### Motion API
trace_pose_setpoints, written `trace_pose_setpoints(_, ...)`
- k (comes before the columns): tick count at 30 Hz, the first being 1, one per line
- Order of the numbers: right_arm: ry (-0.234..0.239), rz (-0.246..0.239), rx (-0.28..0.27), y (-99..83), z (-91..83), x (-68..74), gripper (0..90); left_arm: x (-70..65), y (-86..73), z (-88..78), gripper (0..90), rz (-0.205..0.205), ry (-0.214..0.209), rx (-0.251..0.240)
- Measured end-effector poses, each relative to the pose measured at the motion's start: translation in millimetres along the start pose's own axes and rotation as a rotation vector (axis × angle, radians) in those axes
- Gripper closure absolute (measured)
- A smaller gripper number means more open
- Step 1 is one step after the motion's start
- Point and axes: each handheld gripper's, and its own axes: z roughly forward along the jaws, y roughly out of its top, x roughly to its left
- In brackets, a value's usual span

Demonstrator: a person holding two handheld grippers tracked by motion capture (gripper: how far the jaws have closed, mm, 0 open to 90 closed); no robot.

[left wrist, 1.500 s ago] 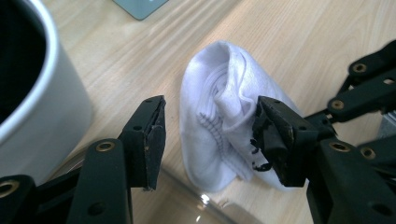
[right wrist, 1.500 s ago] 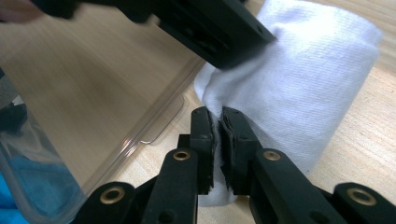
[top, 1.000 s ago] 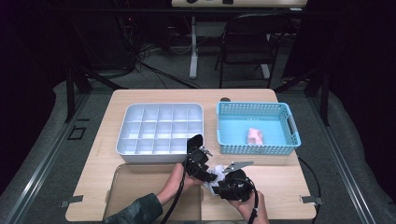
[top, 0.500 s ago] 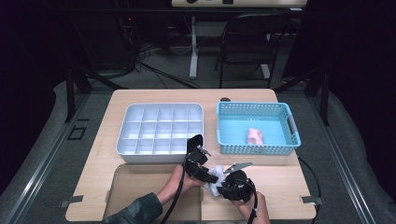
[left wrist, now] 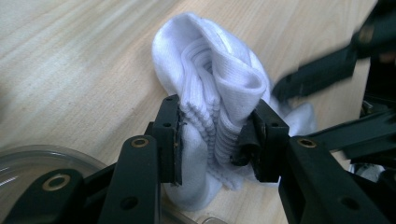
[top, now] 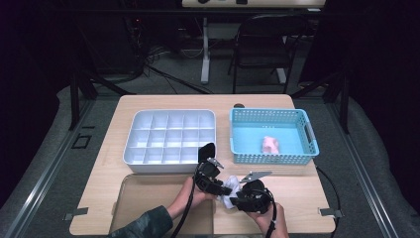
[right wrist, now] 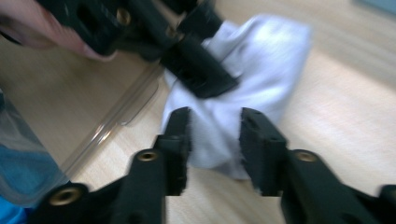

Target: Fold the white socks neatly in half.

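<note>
Left gripper view is showing the left hand-held gripper [left wrist: 217, 137] clamping a bunched white sock [left wrist: 219, 88] by its ribbed cuff, pads pressing in from both sides; those jaws have just been closing on it. The sock is lying on the bench [top: 297, 191], just beside the rim of the clear lid [left wrist: 28, 161], near the bench's front edge. In the right gripper view the right hand-held gripper [right wrist: 215, 140] is straddling the far end of the sock, cloth between the jaws, pads not visibly pressing; its jaws have just been opening, so it reads as released. Sock is looking light, soft, floppy, not fragile, and likely to slump and unroll unless gripped through several layers. The ribbed cuff fold seems the best hold. Room: the white divided tray [top: 171, 139] is sitting well behind the sock, the blue basket [top: 270, 136] with a pink item [top: 270, 144] behind and to the sock's right. Bare bench right of the sock is giving free space.
</note>
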Motion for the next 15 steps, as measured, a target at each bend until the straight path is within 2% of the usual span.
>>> trace_pose_setpoints(3, -0.04, 0.028, -0.064, -0.5, -13.6, -12.9, 47.5, 0.5, 0.0, -1.6, 62.5, 0.006, -0.015, -0.006)
trace_pose_setpoints(5, -0.085, 0.054, -0.077, -2.3, -18.9, -23.3, 38.3, -0.8, 0.4, -3.0, 62.7, 0.016, -0.002, -0.008)
trace_pose_setpoints(6, -0.085, 0.068, -0.085, -3.6, -20.6, -28.8, 33.9, -1.4, 0.5, -3.7, 62.7, 0.018, -0.002, -0.01)
trace_pose_setpoints(7, -0.091, 0.079, -0.087, -4.4, -20.8, -32.3, 29.7, -1.9, 0.7, -4.4, 62.7, 0.023, -0.011, -0.011)
trace_pose_setpoints(9, -0.118, 0.096, -0.073, -5.8, -20.6, -40.0, 22.3, -4.1, 1.3, -6.8, 62.8, 0.037, 0.014, -0.018)
trace_pose_setpoints(10, -0.126, 0.103, -0.065, -6.1, -19.4, -44.0, 19.2, -4.3, 1.3, -7.6, 62.8, 0.038, 0.006, -0.025)
trace_pose_setpoints(15, -0.146, 0.102, -0.046, -5.1, -16.7, -51.7, 13.8, -6.4, 1.5, -13.2, 62.9, 0.055, 0.037, -0.037)
